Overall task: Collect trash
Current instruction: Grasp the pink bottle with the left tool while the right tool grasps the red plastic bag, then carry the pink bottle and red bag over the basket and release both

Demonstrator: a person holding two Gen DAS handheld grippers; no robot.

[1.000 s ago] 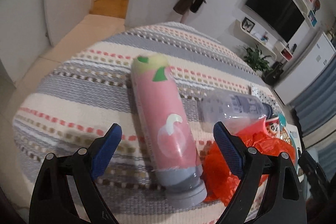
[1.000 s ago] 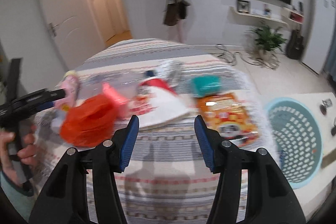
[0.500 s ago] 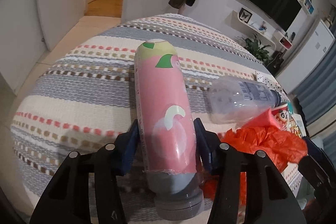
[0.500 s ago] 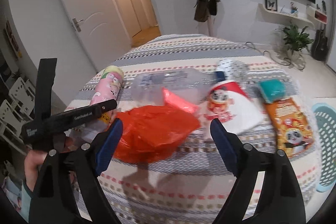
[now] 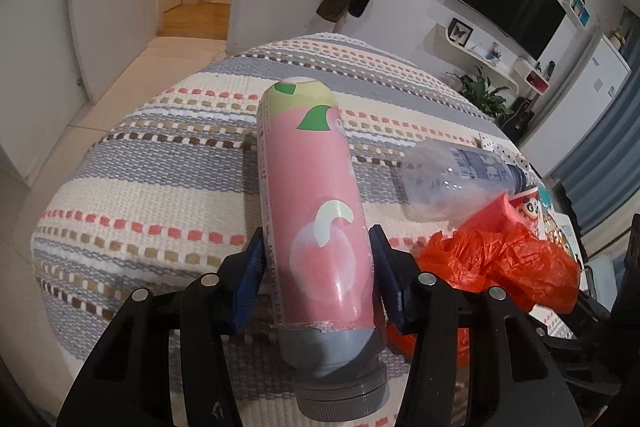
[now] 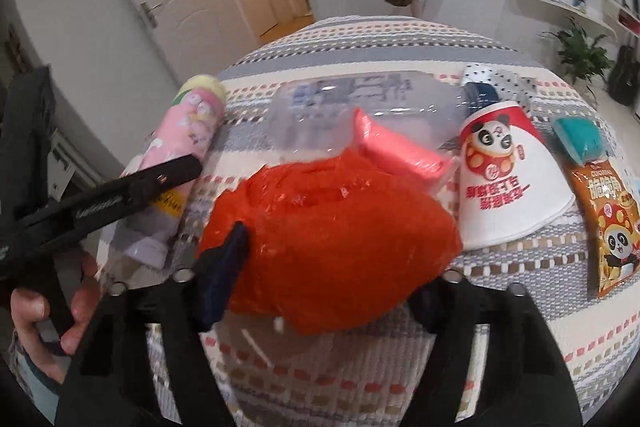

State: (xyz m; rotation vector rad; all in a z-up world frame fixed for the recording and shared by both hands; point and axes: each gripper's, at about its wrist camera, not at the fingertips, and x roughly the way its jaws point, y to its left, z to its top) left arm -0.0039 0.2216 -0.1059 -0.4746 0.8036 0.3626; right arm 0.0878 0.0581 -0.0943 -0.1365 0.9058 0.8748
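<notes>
Nearest the left wrist camera, the left gripper was clamped on the pink bottle, its blue pads pressed against both sides of the lower label. The bottle's grey cap end pointed back toward the camera and its yellow-green base pointed away across the striped woven cloth. Whether the bottle lay on the cloth or was raised off it could not be told.

Nearest the right wrist camera, the right gripper had its jaws closing around the crumpled orange plastic bag. The left pad touched the bag's edge; the right pad was hidden behind the bag, so a firm squeeze could not be confirmed. At the left edge of that view a person's hand held the handle of the other gripper.

Just beyond the bag lay a clear plastic bottle on its side, partly covered by the bag's pink handle. To its right lay a white paper cup with a panda print on its side, then an orange snack packet and a teal object. Farther back stood a white door.
</notes>
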